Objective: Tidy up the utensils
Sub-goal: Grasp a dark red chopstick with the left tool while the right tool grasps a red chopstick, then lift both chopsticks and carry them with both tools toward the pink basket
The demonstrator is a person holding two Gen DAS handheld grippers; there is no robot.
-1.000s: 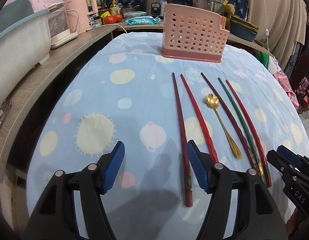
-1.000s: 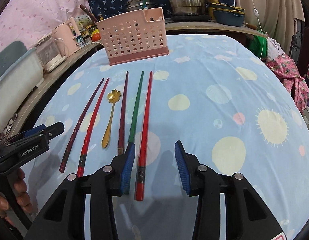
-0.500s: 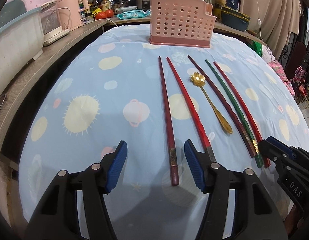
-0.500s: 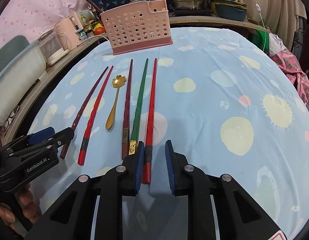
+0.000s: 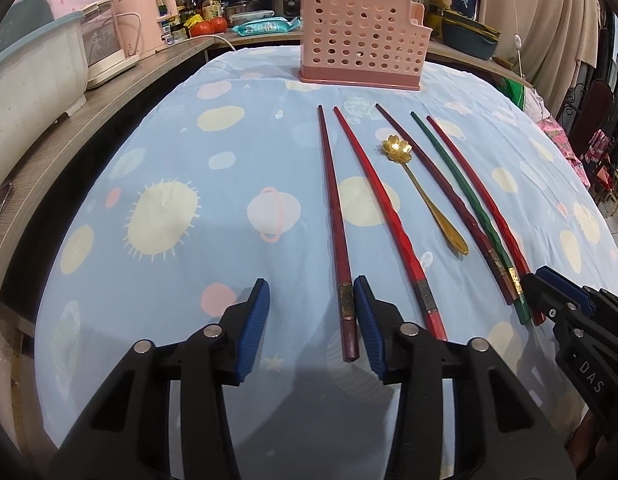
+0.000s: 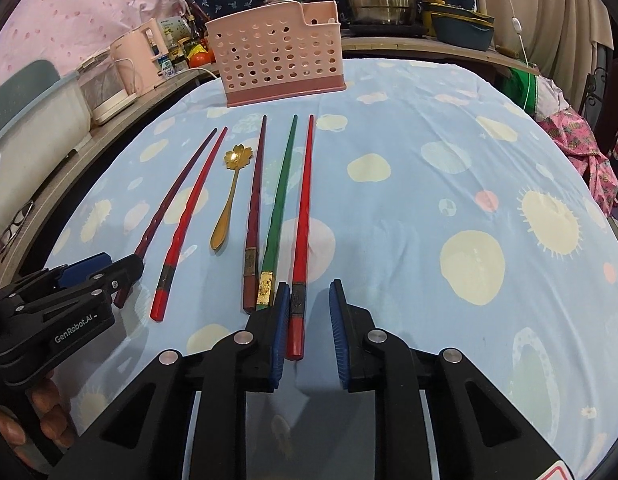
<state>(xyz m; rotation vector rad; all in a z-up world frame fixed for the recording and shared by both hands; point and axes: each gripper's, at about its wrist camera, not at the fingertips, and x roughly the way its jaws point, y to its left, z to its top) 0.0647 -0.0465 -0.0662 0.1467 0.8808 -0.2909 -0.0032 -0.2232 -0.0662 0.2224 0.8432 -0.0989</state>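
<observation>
Five chopsticks and a gold spoon (image 5: 423, 190) are lying in a row on the table (image 5: 189, 152), near a pink basket (image 5: 363, 42). The left gripper (image 5: 309, 326) is closing its jaws around the dark red chopstick (image 5: 335, 220), not yet pressing it. The right gripper (image 6: 309, 330) is standing open around the bright red chopstick (image 6: 303, 220), with a gap on one side.

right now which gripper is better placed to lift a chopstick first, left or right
Probably the right gripper: its narrow jaws closely flank the red chopstick. The left gripper is closing, with a wide gap beside the dark red chopstick.
</observation>
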